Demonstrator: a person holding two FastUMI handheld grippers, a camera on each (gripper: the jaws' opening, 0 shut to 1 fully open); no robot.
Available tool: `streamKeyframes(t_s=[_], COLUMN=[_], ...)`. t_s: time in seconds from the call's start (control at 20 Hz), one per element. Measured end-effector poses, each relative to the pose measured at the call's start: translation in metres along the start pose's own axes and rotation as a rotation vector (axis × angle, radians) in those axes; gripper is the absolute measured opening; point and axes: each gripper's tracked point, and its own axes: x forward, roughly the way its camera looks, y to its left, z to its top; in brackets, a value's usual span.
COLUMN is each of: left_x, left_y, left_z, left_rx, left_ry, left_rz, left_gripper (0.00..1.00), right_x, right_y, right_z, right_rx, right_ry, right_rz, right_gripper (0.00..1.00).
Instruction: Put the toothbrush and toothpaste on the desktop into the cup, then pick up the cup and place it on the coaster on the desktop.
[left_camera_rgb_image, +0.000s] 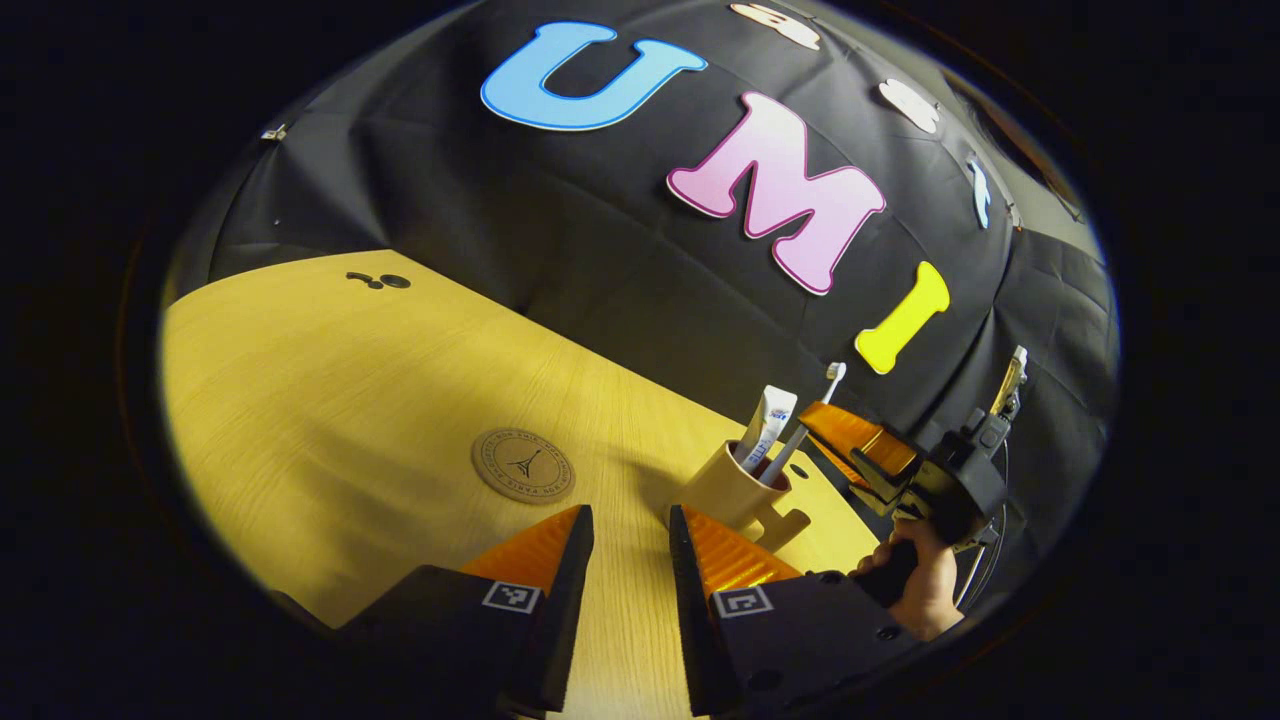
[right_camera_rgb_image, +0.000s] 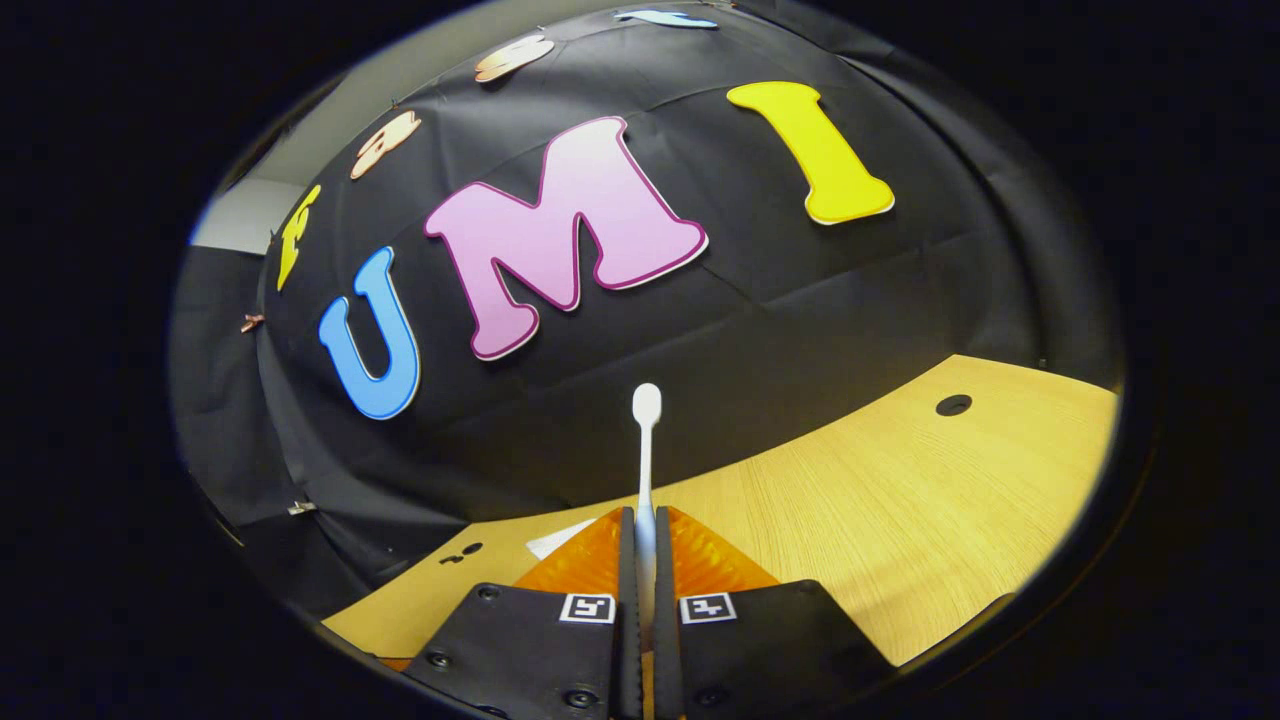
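Note:
A beige cup (left_camera_rgb_image: 728, 492) with a side handle stands on the wooden table (left_camera_rgb_image: 330, 400). A white toothpaste tube (left_camera_rgb_image: 770, 420) leans inside it. The white toothbrush (left_camera_rgb_image: 834, 374) slants up out of the cup, its lower end inside the rim. My right gripper (left_camera_rgb_image: 818, 425) comes in from the right and is shut on the brush's shaft. In the right gripper view the toothbrush (right_camera_rgb_image: 646, 440) sticks up from between the closed fingers of my right gripper (right_camera_rgb_image: 645, 520). My left gripper (left_camera_rgb_image: 630, 535) hangs open just in front of the cup, holding nothing. The round cork coaster (left_camera_rgb_image: 523, 465) lies left of the cup.
A hand (left_camera_rgb_image: 920, 585) holds the right gripper at the table's right edge. Dark cable holes (left_camera_rgb_image: 380, 281) sit at the far left of the table, and another hole (right_camera_rgb_image: 953, 405) shows in the right gripper view. The black cloth wall stands close behind the table.

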Motion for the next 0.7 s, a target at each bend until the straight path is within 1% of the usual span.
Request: streamKeyframes(t_s=[0.1,0.15,0.2,0.4,0.45,0.5,0.6,0.7], left_x=[-0.001,-0.003,-0.003,-0.004,-0.005,-0.006,-0.006,-0.002], left_y=[0.003,0.003,0.004,0.008,0.009,0.009,0.011,0.01], left_z=[-0.001,-0.002,-0.001,0.0,0.001,0.001,0.002,0.002], left_rx=[0.008,0.011,0.014,0.006,0.004,0.002,0.0,0.01], left_ry=[0.003,0.005,0.005,0.004,0.005,0.005,0.007,0.012], left_rz=[0.001,0.0,0.0,0.001,0.002,0.0,-0.002,0.0], left_gripper=[0.48,0.48,0.48,0.48,0.48,0.48,0.48,0.48], right_x=[-0.003,-0.004,-0.005,-0.01,-0.014,-0.014,-0.019,-0.026], right_y=[-0.002,-0.003,-0.002,-0.004,-0.004,-0.005,-0.005,-0.005], right_z=[-0.007,-0.012,-0.015,-0.027,-0.026,-0.027,-0.028,-0.029], right_rx=[-0.02,-0.025,-0.028,-0.032,-0.034,-0.04,-0.039,-0.041], right_ry=[0.014,0.024,0.034,0.078,0.085,0.089,0.11,0.136], right_rz=[-0.008,-0.013,-0.014,-0.026,-0.028,-0.032,-0.038,-0.042], right_gripper=[0.1,0.15,0.11,0.11,0.15,0.15,0.19,0.19])
